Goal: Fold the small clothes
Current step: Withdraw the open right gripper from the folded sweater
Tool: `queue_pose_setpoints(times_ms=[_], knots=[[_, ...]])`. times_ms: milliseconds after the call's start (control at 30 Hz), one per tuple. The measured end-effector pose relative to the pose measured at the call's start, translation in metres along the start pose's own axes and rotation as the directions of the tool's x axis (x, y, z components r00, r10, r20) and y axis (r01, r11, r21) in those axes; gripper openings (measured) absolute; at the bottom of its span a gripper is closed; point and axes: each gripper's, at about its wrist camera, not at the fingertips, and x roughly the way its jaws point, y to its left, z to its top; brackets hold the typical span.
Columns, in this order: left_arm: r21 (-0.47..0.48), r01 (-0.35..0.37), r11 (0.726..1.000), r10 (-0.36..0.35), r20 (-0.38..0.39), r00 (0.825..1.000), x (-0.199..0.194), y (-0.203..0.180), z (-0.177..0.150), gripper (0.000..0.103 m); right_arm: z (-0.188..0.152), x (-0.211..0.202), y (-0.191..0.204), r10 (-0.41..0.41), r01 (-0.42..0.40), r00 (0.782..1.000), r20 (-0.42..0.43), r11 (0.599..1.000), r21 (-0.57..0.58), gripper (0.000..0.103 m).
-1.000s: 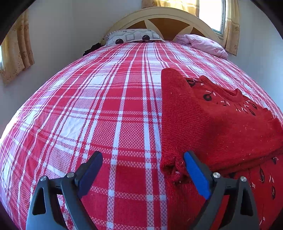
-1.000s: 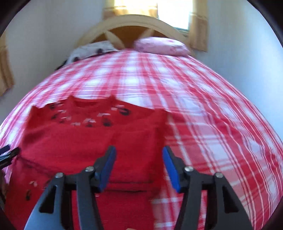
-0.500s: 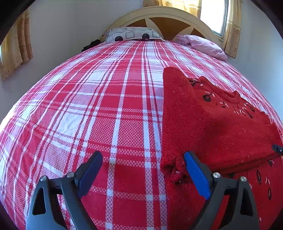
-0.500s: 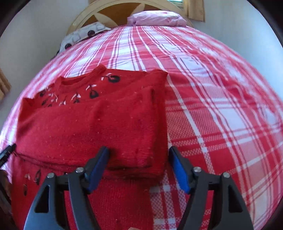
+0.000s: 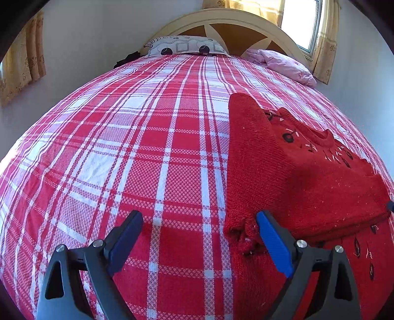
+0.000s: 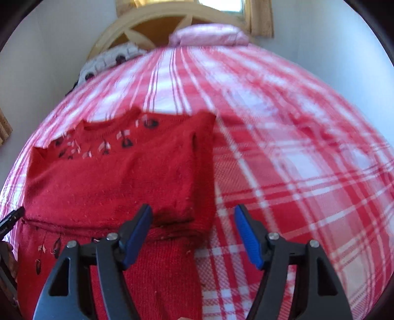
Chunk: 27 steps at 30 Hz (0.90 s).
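- The bed (image 5: 152,152) fills both views, covered by a red-and-white plaid sheet that curves away toward the top of each frame.
- A red knitted sweater (image 5: 307,182) lies flat on the sheet at the right of the left wrist view and at the left and centre of the right wrist view (image 6: 118,177); its sleeves are folded across the body, and dark and pale embroidery runs along the neckline.
- The left tool (image 5: 198,222) is spread wide and holds nothing; its right blue pad sits at the bunched lower-left corner of the folded part, seemingly touching it, though contact is hard to confirm.
- The right tool (image 6: 193,217) is likewise wide open and empty, straddling the lower-right corner of the folded sleeve layer.
- An arched cream headboard (image 5: 221,22) with brown panels stands at the top centre of the frame.
- A grey patterned pillow (image 5: 184,46) and a pink pillow (image 5: 283,64) rest against it.
- A window (image 5: 300,22) with yellowish curtains (image 5: 325,44) glows at the upper right; another curtain hangs at the upper left.
- The walls are plain white.
- The right wrist view is blurred.
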Motion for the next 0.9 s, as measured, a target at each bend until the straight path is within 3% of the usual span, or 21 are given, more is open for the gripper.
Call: queue_pose_setpoints(times_ms=[67, 167, 367, 467, 633, 800, 900], knots=[[-0.003, 0.002, 1.0, -0.002, -0.001, 1.0, 0.0, 0.0, 0.0, 0.094, 0.002, -0.014, 0.009, -0.003, 0.005, 0.998, 0.056, 0.999, -0.036, 0.068], [-0.011, 0.008, 1.0, -0.008, -0.004, 1.0, -0.001, 0.003, 0.0, 0.094, 0.007, -0.018, 0.028, 0.008, 0.0, 0.997, 0.07, 0.994, -0.108, 0.064], [-0.031, 0.019, 0.999, -0.019, -0.01, 1.0, -0.002, 0.006, -0.003, 0.094, 0.011, 0.012, 0.044, 0.076, -0.079, 0.997, -0.027, 0.988, -0.13, 0.053], [-0.051, 0.027, 0.998, -0.028, -0.011, 1.0, -0.002, 0.009, -0.003, 0.094, 0.003, 0.023, 0.042, 0.039, -0.047, 0.997, -0.062, 0.988, -0.144, 0.048], [-0.061, 0.016, 0.998, -0.017, -0.011, 1.0, -0.001, 0.01, -0.003, 0.096, -0.004, 0.018, 0.038, 0.065, -0.074, 0.996, -0.056, 0.984, -0.163, 0.048], [-0.049, 0.001, 0.999, -0.003, -0.03, 1.0, 0.004, 0.008, 0.0, 0.099, -0.006, 0.029, 0.044, 0.028, -0.037, 0.998, -0.048, 0.982, -0.186, 0.048], [-0.059, 0.035, 0.998, -0.037, -0.04, 0.999, -0.002, 0.014, -0.001, 0.099, -0.003, 0.023, 0.041, 0.041, -0.05, 0.997, -0.06, 0.984, -0.17, 0.048]])
